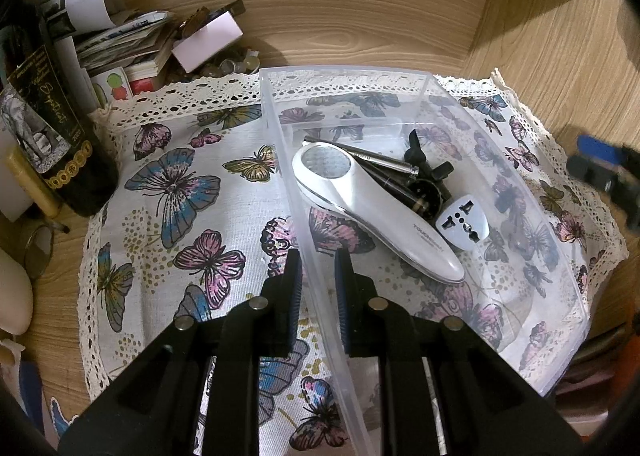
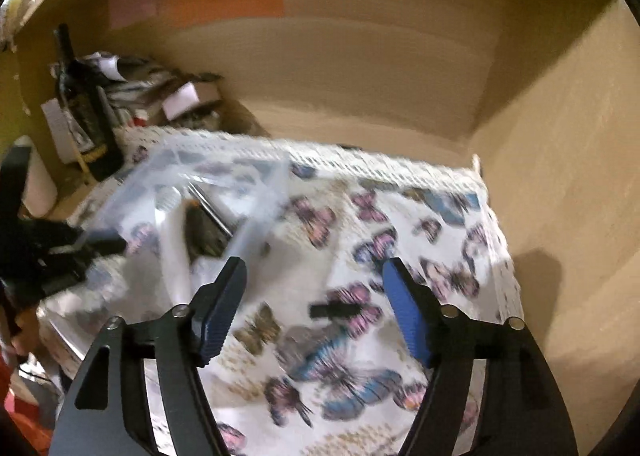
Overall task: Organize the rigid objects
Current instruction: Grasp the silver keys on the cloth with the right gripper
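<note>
Left gripper (image 1: 319,276) pinching the near wall of the clear bin (image 1: 558,268); right gripper (image 2: 314,308) wide and empty.

The bin rests on a butterfly cloth (image 1: 172,196) and holds a white handheld device (image 1: 360,212), a plug adapter (image 1: 462,226) and dark metal parts (image 1: 416,176). A small dark object (image 2: 334,310), blurred, lies on the cloth between the right fingers.

both wrist views look steeply down, close; share clear bin (image 1: 400,104) and butterfly cloth (image 2: 360,336).
</note>
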`<state>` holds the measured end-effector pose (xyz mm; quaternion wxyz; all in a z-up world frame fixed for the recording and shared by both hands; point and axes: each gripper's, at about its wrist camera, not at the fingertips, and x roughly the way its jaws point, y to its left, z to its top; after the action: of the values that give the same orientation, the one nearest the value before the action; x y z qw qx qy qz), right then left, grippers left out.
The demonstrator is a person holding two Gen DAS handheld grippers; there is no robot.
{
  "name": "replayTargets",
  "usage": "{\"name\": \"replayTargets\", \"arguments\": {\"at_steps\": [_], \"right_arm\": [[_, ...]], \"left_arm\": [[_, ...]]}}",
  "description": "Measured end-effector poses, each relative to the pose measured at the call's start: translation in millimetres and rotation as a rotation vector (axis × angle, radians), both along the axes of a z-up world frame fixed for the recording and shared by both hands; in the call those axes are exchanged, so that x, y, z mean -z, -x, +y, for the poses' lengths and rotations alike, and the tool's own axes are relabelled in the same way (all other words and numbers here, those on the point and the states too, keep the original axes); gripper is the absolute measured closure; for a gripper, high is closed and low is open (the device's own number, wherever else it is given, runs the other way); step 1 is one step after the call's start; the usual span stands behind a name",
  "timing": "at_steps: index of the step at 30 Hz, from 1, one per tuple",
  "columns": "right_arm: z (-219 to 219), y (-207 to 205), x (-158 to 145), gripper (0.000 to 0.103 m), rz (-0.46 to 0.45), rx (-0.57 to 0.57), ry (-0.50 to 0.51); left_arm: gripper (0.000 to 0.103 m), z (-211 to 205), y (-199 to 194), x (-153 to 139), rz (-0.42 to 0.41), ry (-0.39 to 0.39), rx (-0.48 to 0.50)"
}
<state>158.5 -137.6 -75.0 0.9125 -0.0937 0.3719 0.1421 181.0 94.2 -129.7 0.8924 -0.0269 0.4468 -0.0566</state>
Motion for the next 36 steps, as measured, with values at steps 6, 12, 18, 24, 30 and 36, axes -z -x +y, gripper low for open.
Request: {"name": "replayTargets", "arguments": {"at_steps": [6, 12, 18, 24, 30, 36], "right_arm": [[-5.3, 3.0, 37.2, 0.034, 0.104, -0.004, 0.016], [-0.3, -6.4, 71.0, 0.034, 0.204, -0.037, 0.053], [0.2, -25.1, 80.3, 0.034, 0.221, -0.038, 0.029], [-3.7, -25.2, 79.6, 0.039, 0.224, -0.039, 0.016], [-10.2, -11.8, 82.7, 0.039, 0.199, -0.022, 0.005], [-7.3, -8.7, 79.2, 0.044, 0.178, -0.010, -0.001]], "left_arm": [[0.088, -4.5, 0.2, -0.2, 0.001, -0.028, 0.002], [0.088, -3.9, -0.5, -0.6, 0.010, -0.015, -0.001], [0.088, -2.2, -1.0, -0.7, 0.014, -0.008, -0.002], [0.088, -2.2, -1.3, -0.9, 0.015, -0.007, -0.002], [0.088, -1.6, -1.7, -1.0, 0.016, -0.010, -0.001], [0.088, -1.6, -2.2, -1.1, 0.015, -0.009, -0.002]]}}
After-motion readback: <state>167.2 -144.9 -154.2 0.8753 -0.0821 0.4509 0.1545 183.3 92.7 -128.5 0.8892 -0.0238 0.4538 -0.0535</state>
